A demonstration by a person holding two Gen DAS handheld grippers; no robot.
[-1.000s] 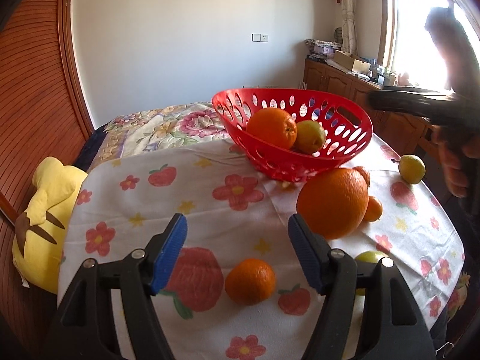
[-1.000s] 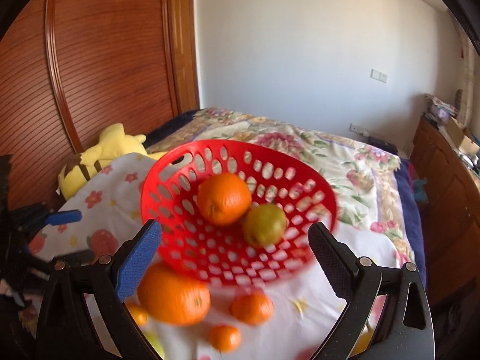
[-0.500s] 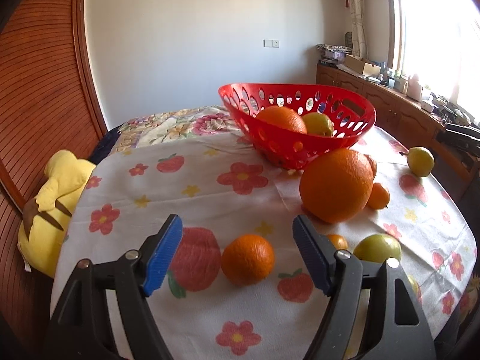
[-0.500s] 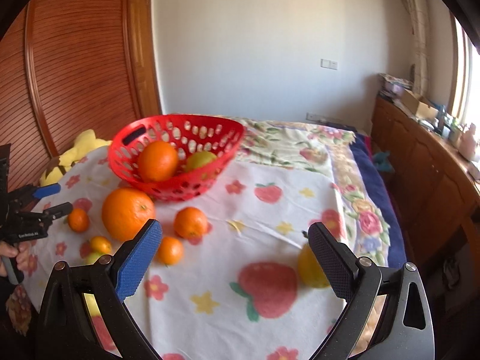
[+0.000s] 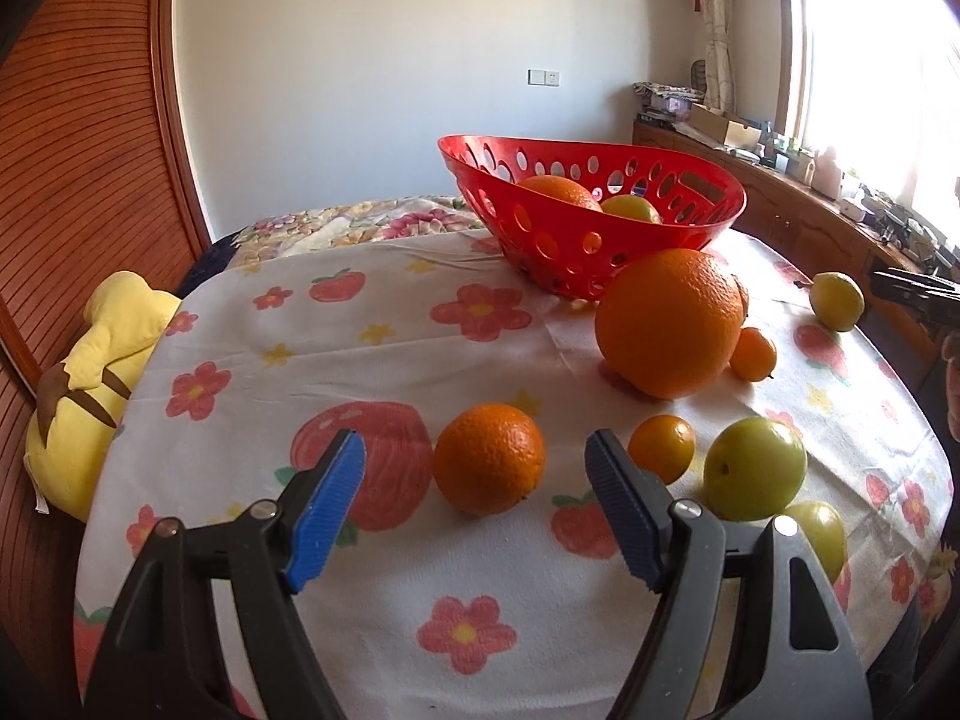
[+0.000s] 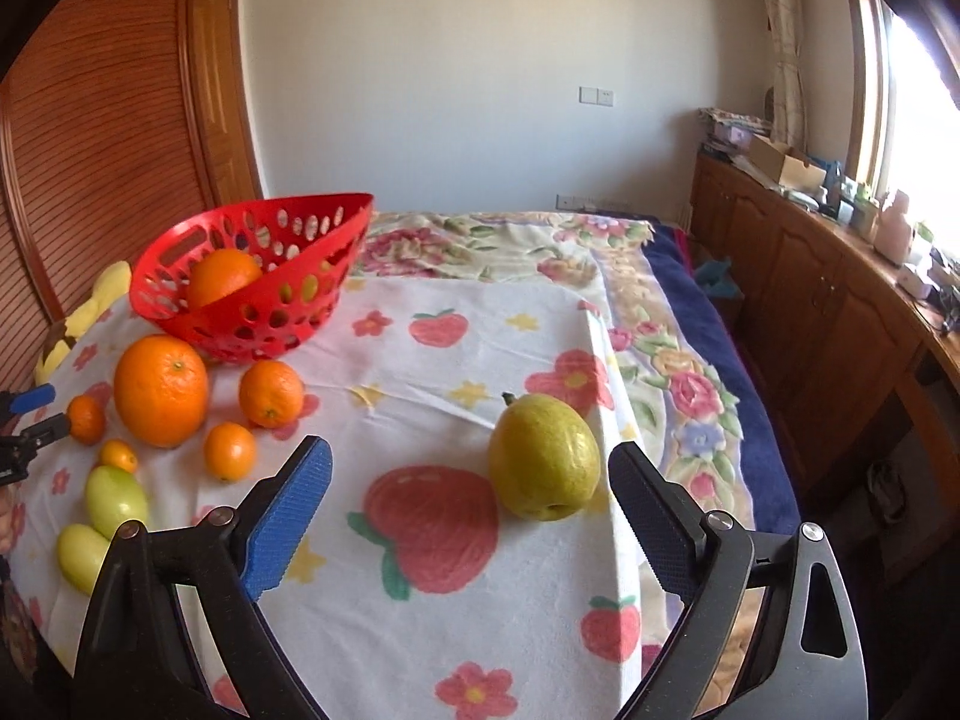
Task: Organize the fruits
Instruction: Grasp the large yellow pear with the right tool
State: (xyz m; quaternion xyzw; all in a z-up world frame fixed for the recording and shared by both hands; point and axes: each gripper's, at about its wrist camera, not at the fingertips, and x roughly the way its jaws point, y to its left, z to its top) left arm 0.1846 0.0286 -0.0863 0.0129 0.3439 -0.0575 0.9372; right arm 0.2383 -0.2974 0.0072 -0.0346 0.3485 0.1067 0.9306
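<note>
The red basket [image 5: 591,222] sits at the far side of the flowery cloth [image 5: 384,348], with one orange [image 5: 558,189] and one yellow-green fruit [image 5: 630,207] inside it. The rest of the fruit lies out on the cloth, so most of the tidying is not done yet.

The left gripper [image 5: 474,501] has its blue pads wide apart, one on each side of a small orange [image 5: 489,459]. The pads do not touch it. I think the jaws stand this way so they can slide around the orange and then squeeze it.

The right gripper [image 6: 471,504] has just been closing a little, but its pads are clear of the pear [image 6: 543,456] sitting between them (nearer the right pad). It holds nothing. The pear lies alone near the cloth's edge, well apart from the other fruit, so this hand probably went there just for it.

The left view shows the big orange [image 5: 669,321] just in front of the basket, with a tiny orange [image 5: 753,354] beside it. It sees the pear only as a small thing far off. The right view shows the pear up close, and the whole group of oranges and green fruits together on the left, plus the left gripper's tips at the picture's edge.
</note>
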